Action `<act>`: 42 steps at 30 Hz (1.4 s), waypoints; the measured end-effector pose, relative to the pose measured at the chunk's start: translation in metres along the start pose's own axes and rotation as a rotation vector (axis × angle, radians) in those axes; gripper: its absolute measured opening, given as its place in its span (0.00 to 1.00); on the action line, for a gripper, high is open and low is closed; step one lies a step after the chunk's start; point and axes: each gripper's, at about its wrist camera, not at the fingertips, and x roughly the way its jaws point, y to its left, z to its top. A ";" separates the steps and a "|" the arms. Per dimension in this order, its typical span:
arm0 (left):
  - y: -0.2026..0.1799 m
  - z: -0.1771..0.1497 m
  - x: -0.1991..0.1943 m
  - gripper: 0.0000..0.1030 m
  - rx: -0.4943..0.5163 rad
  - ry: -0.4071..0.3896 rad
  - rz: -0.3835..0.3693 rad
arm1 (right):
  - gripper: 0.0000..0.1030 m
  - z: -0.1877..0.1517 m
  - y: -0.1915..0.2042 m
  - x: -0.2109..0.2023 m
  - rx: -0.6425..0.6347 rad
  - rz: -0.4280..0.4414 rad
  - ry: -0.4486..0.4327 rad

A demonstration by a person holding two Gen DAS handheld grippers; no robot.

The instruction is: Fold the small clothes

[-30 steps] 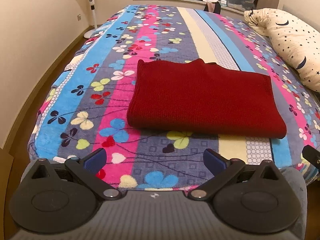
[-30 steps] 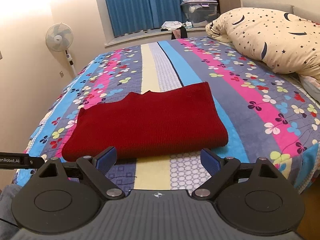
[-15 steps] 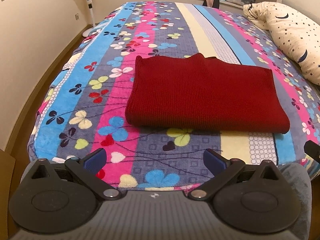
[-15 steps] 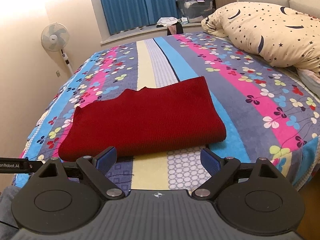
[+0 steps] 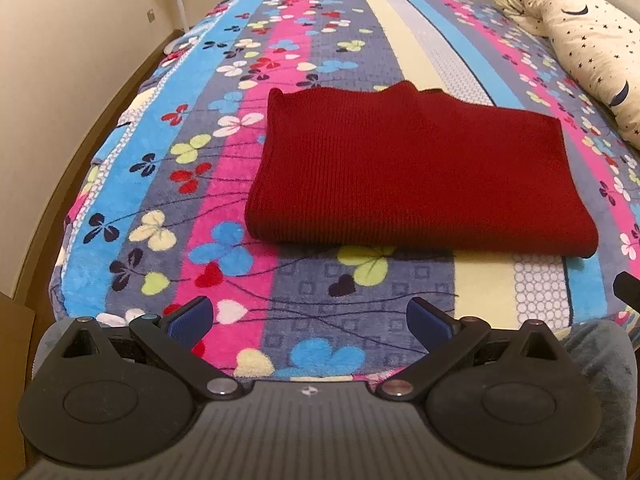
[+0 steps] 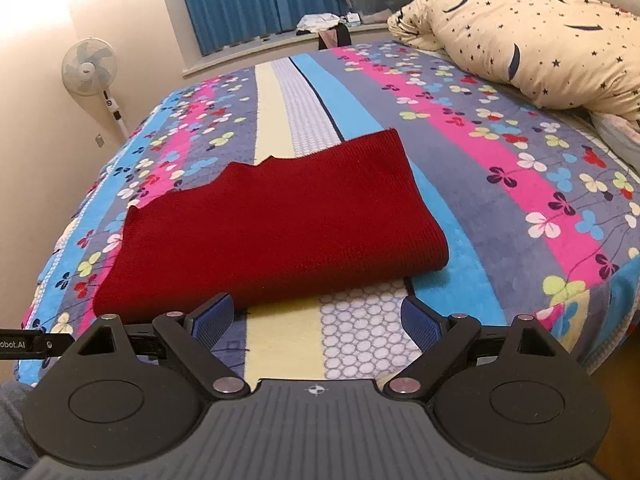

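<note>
Your own hands stay hidden behind the gripper housings, and only a strip of grey fabric at the bottom corners of both views hints at your clothing. The far edge of the red knit sweater (image 5: pixel 416 168) is uneven where its layers overlap, so you cannot tell how many folds lie in it. It rests flat on the fleece blanket (image 5: pixel 224 92), near the bed's closest edge, folded into a rough rectangle with a rounded, thick fold along the side facing you. The knit is finely ribbed and matte; the blanket is plush, striped in blue, pink, grey and cream with clover shapes.

Your left gripper (image 5: pixel 308 316) is released, blue textured pads spread wide over bare blanket, short of the sweater. Your right gripper (image 6: pixel 316 316) is likewise spread and empty, its left pad just beside the sweater's near fold. A star-printed pillow (image 6: pixel 528 36) is cut off at the right, and a standing fan (image 6: pixel 90 68) is by the wall.
</note>
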 end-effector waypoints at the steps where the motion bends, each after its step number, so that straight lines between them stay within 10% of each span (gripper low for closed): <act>1: -0.001 0.001 0.003 1.00 0.003 0.006 0.002 | 0.89 0.001 -0.001 0.003 0.003 -0.002 0.005; 35: -0.048 0.064 0.100 1.00 0.074 0.145 0.061 | 0.89 0.034 -0.054 0.155 0.202 -0.019 0.326; 42: -0.027 0.081 0.134 1.00 -0.014 0.162 0.098 | 0.88 0.023 -0.117 0.192 0.546 0.048 0.231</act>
